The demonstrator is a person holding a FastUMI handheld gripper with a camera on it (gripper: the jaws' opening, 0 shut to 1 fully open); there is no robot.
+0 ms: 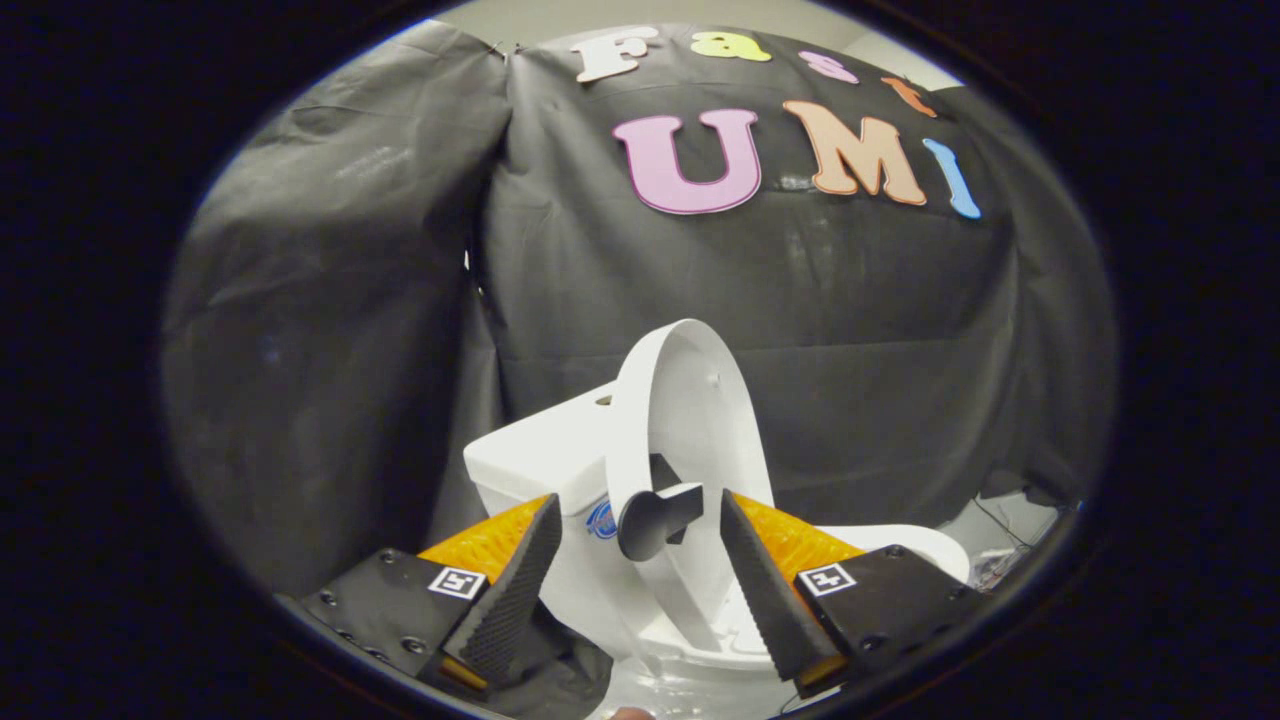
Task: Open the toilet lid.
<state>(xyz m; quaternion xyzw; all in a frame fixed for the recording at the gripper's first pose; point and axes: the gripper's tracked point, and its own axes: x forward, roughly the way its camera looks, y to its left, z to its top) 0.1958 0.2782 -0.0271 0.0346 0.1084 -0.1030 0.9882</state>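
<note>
A small white toilet (545, 455) stands just ahead of my fingers, its tank toward the left. Its white lid (690, 420) stands raised, nearly upright, leaning toward the tank. A dark round knob (652, 520) sticks out from the lid's front edge. My gripper (640, 520) is open, with the knob in the gap between the two fingertips and neither finger touching it. The seat and bowl rim (915, 545) lie low behind the right finger (760, 580). The left finger (515, 585) covers part of the tank's front.
Black cloth walls (330, 330) close in the booth behind and to the left of the toilet. A few cables and pale floor (1000, 530) show low on the right beyond the bowl.
</note>
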